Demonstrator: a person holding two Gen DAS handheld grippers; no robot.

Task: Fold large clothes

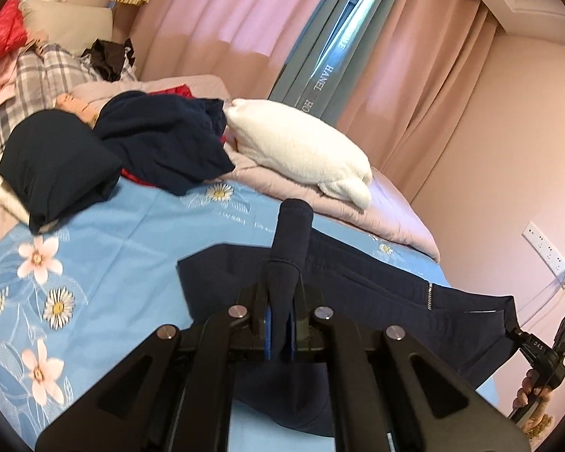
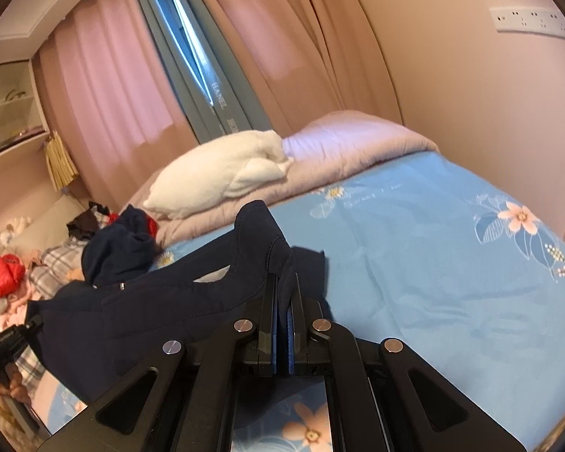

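Observation:
A pair of dark navy trousers (image 1: 361, 282) with a small zip is stretched between both grippers above the blue flowered bedsheet (image 1: 113, 233). My left gripper (image 1: 280, 301) is shut on one edge of the trousers, with a fold sticking up past the fingers. My right gripper (image 2: 282, 290) is shut on the other edge of the trousers (image 2: 162, 301). The right gripper also shows in the left wrist view (image 1: 508, 329), pinching the far corner. The left gripper shows in the right wrist view (image 2: 34, 322) at the lower left.
A white plush pillow (image 1: 301, 150) lies on a pale pink quilt (image 1: 376, 218) at the far side. Dark clothes (image 1: 105, 150) are piled at the left, more laundry behind. Pink curtains (image 1: 226, 19), a wall and a socket strip (image 1: 546, 248) bound the bed.

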